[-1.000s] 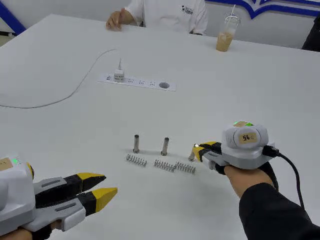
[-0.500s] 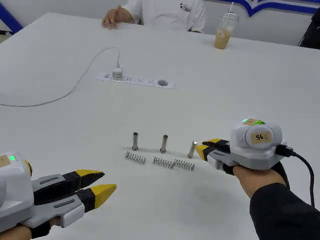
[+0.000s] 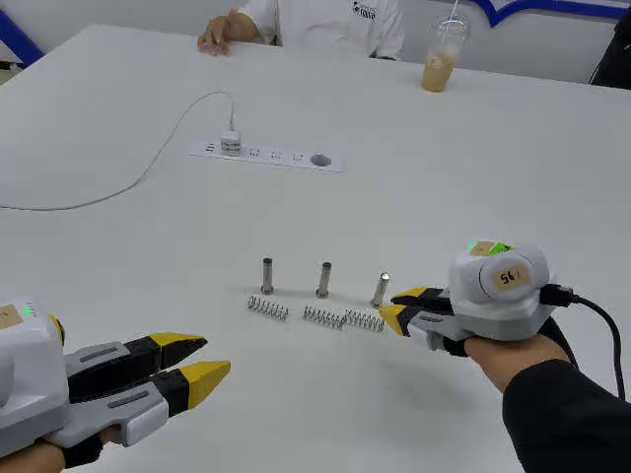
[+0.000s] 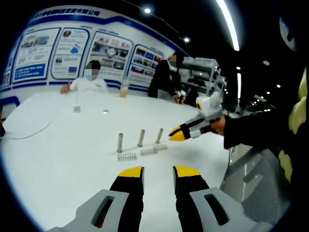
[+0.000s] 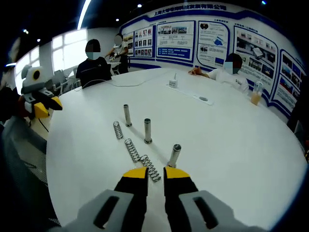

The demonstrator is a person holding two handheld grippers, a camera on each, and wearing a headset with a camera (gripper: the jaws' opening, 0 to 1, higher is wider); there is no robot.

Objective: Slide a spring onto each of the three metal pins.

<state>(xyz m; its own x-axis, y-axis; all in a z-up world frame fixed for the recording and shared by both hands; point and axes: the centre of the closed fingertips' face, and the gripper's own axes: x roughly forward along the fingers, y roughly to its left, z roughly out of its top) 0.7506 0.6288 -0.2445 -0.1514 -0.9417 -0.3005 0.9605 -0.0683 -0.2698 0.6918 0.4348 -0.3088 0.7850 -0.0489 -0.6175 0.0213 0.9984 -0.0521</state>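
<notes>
Three upright metal pins (image 3: 267, 275) (image 3: 324, 279) (image 3: 381, 289) stand in a row on the white table. In front of them three springs (image 3: 267, 308) (image 3: 322, 316) (image 3: 364, 320) lie end to end. My right gripper (image 3: 392, 304) is open by a narrow gap, with its tips just right of the right spring's end. In the right gripper view that spring (image 5: 150, 167) runs up to the gripper (image 5: 155, 173), and the nearest pin (image 5: 174, 155) stands just beyond. My left gripper (image 3: 212, 357) hovers open at the lower left, well short of the springs (image 4: 127, 156).
A white power strip (image 3: 268, 157) with a plug and a trailing cable lies farther back. An iced drink cup (image 3: 440, 61) stands at the far edge, near a seated person's hand (image 3: 212, 37). A black cable trails from the right gripper.
My right gripper has drawn back to the right from the right-hand pin, which now shows whole, and has dropped to the right spring's end. The left gripper has hardly moved.
</notes>
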